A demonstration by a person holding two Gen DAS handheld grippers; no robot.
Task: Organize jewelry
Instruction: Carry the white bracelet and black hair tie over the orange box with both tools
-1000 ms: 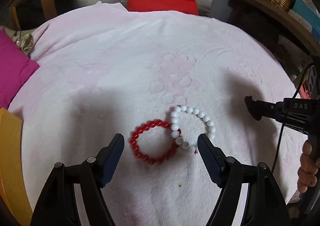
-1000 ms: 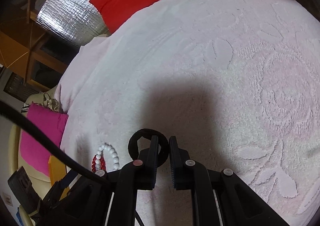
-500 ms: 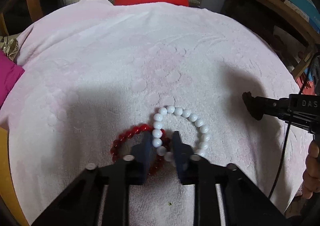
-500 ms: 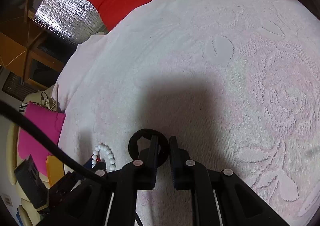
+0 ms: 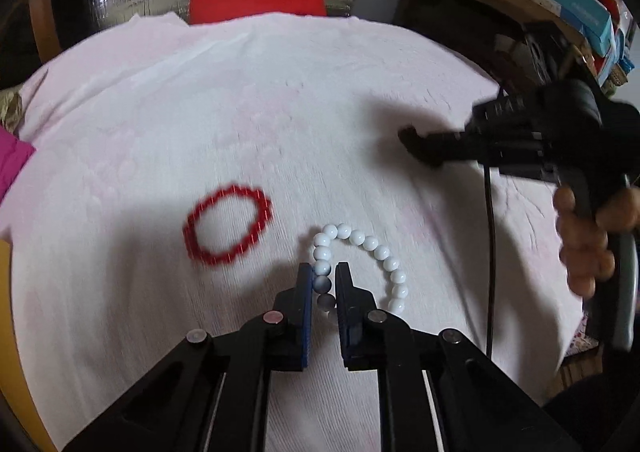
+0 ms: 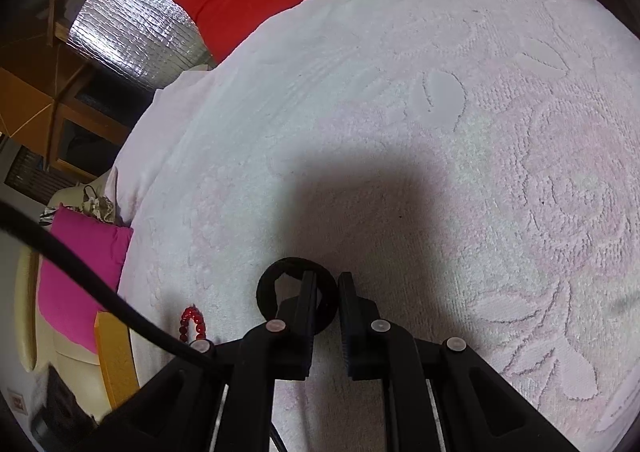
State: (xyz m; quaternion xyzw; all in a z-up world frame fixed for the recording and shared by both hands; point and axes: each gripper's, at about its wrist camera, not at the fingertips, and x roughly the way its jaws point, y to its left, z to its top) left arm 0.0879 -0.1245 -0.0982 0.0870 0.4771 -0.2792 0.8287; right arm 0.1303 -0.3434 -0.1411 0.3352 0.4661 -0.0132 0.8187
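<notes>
Left gripper [image 5: 323, 278]: fingers pressed in on the white bead bracelet [image 5: 362, 266], pinching the left side of its loop, about three beads caught between the pads. The rest of the loop arcs out to the right of the fingers and curls back toward the near edge of the towel-covered table [image 5: 280, 112]. Whether the loop rests on the towel or is lifted off it, I cannot tell.

Red bead bracelet [image 5: 228, 226]: lies flat on the towel, apart from the white one, up and left of the left gripper's tips. It is blurred. The loop is a slightly squashed oval, long axis running roughly left to right with the right end tilted toward the far edge. It points nowhere in particular, being a closed ring.

Right gripper [image 6: 323, 286]: fingers drawn near together, gripping a black ring-shaped band [image 6: 296, 294] by its right side; the ring sticks out left of and beyond the tips. In the left wrist view this gripper hangs over the right part of the towel, well apart from both bracelets.

Judgement: the two bead bracelets look separated, the white one in hand for placing. The left gripper is nearer the red bracelet; the right, occupied, is the farther. The white loop's free side trails right, so any set-down probably lands it right of the red one.
</notes>
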